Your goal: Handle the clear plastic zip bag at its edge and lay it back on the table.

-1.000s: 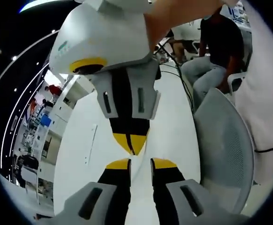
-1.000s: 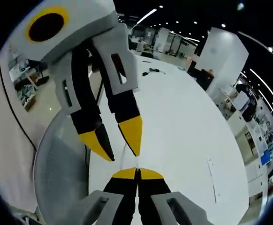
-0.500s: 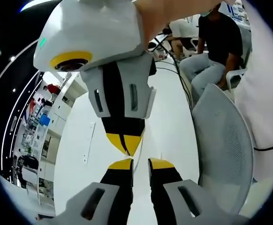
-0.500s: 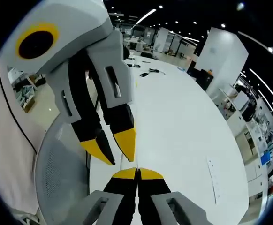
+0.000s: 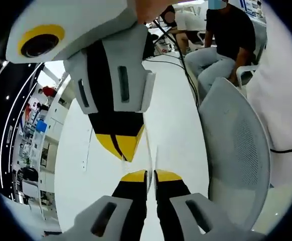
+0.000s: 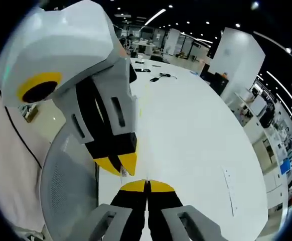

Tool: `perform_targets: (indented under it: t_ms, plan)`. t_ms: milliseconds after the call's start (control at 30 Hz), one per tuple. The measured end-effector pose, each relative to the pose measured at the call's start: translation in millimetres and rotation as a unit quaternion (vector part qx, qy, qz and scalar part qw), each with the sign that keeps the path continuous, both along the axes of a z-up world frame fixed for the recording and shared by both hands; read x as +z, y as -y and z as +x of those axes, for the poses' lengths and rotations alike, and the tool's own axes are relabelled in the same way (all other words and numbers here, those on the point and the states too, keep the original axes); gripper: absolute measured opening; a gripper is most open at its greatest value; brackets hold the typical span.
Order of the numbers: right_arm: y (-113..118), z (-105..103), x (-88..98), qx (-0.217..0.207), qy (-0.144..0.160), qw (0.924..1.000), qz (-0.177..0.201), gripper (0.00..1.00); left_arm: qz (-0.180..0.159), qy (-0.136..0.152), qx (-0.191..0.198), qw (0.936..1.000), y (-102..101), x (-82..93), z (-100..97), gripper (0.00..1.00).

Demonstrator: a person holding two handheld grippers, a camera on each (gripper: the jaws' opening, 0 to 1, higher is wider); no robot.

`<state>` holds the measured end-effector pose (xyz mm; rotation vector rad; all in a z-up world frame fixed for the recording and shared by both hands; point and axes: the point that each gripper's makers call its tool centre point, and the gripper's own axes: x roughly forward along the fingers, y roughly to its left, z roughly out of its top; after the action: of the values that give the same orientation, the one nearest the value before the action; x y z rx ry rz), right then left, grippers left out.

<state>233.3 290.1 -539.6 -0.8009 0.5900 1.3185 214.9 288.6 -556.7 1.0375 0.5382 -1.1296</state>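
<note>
The left gripper [image 5: 150, 175] has its yellow tips almost together, pinching the thin edge of the clear plastic zip bag [image 5: 152, 150], which is hard to see. The right gripper [image 6: 146, 185] is clenched on the same edge, tips touching. The two grippers face each other, very near, above the white table [image 6: 196, 135]. A grey mesh chair [image 5: 234, 145] stands just beside the table.

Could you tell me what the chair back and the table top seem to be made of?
The chair back looks like pale grey plastic or mesh, judging by its fine dotted perforations. The table looks like a smooth white laminate or painted board with a matte, even surface; its true material is unclear.
</note>
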Motion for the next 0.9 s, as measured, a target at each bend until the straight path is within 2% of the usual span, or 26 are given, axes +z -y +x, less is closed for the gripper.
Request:
perform_targets:
  t_ms: [133, 333, 667, 900]
  plan:
    - [4.9, 2.1, 0.3, -0.004, 0.001, 1.0, -0.001, 0.0, -0.005, 0.004, -0.002, 1.0, 5.7, -0.9, -0.6, 0.0]
    - [15.4, 4.0, 0.5, -0.015, 0.005, 0.9999, 0.001, 0.0, -0.016, -0.018, -0.005, 0.9997, 16.3, -4.5, -8.6, 0.0]
    - [20.3, 13.2, -0.7, -0.031, 0.014, 0.9994, 0.003, 0.0, -0.024, -0.06, -0.022, 0.9977, 25.1, -16.3, -29.7, 0.0]
    - [17.8, 19.7, 0.2, -0.041, 0.02, 0.9989, 0.008, 0.0, -0.028, -0.072, -0.027, 0.9966, 25.2, -19.8, -41.7, 0.0]
